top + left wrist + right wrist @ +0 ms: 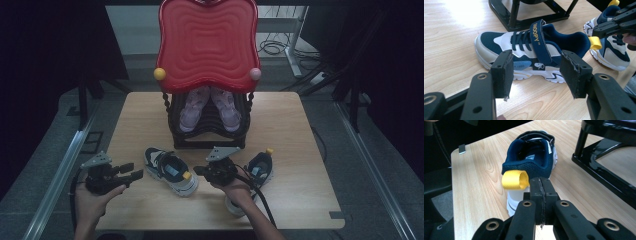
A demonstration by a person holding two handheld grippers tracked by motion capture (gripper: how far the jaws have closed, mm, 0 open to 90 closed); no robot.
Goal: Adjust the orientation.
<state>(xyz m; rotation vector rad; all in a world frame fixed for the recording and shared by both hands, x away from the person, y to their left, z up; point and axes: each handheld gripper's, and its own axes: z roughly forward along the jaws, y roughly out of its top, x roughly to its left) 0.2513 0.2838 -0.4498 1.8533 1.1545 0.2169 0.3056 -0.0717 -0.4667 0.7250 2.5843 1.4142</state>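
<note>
Navy-and-white shoes on a pale wood table, both grippers closing in on the nearer one.

Left shoe (171,171) lies at the table's six o'clock, its yellow heel loop (595,43) toward four; its mate (261,168) sits well apart at four o'clock, in front of the black rack (210,137) under the red tray (207,42); left gripper (535,72) at eight o'clock has jaws apart, framing the shoe's side without touching; right gripper (541,187) has jaws pressed together, empty, just beside the loop — it should open first, then pinch the collar squarely; steady the toe end meanwhile.
</note>
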